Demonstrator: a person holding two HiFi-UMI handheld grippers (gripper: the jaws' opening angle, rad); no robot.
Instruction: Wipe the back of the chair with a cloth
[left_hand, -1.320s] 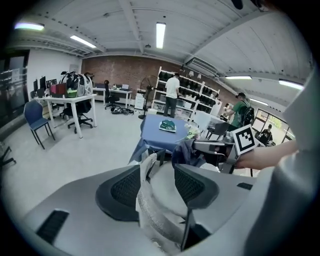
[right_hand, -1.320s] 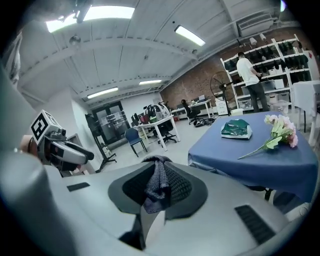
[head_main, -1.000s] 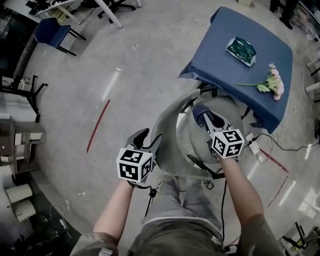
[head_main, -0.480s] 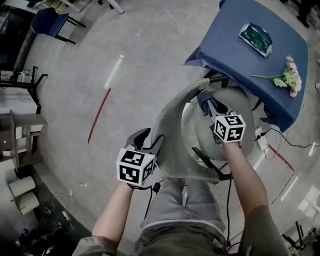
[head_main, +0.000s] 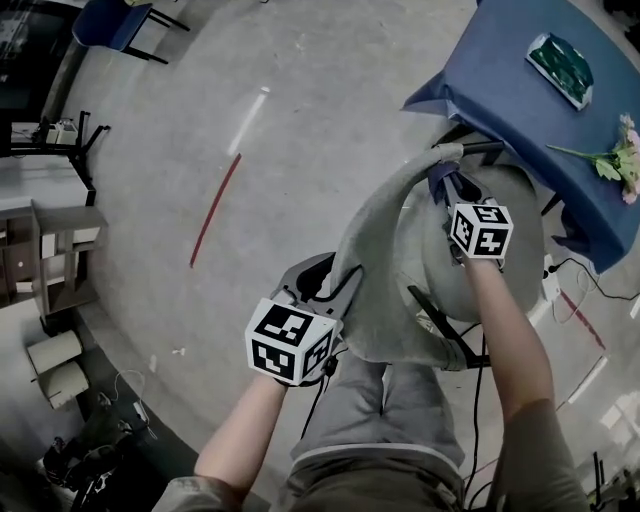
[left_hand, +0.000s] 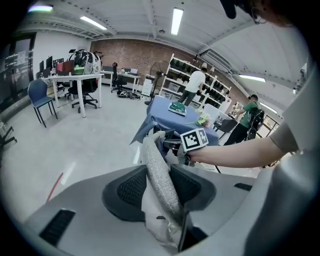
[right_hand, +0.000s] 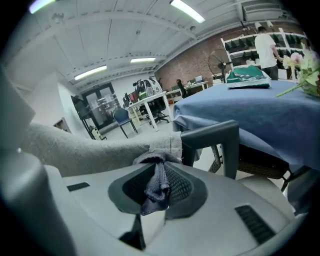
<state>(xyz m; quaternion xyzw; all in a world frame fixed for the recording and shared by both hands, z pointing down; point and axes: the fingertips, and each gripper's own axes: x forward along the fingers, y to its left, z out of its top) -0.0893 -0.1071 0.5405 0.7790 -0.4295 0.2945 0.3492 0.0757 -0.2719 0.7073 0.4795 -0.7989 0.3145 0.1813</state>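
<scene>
The dark blue-grey bunched cloth (right_hand: 156, 194) is pinched tight in the right tongs (right_hand: 158, 181) at the far end of the grey fabric chair back (head_main: 375, 270), beside a black armrest (right_hand: 215, 137); from above it barely shows. The left tongs (left_hand: 159, 186) are closing on the back's near rim. The blue-draped bench (head_main: 520, 95) beyond is cut off

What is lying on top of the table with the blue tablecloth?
A green packet and a sprig of pink flowers lie on the blue tablecloth. The tablecloth hides the tabletop itself.
</scene>
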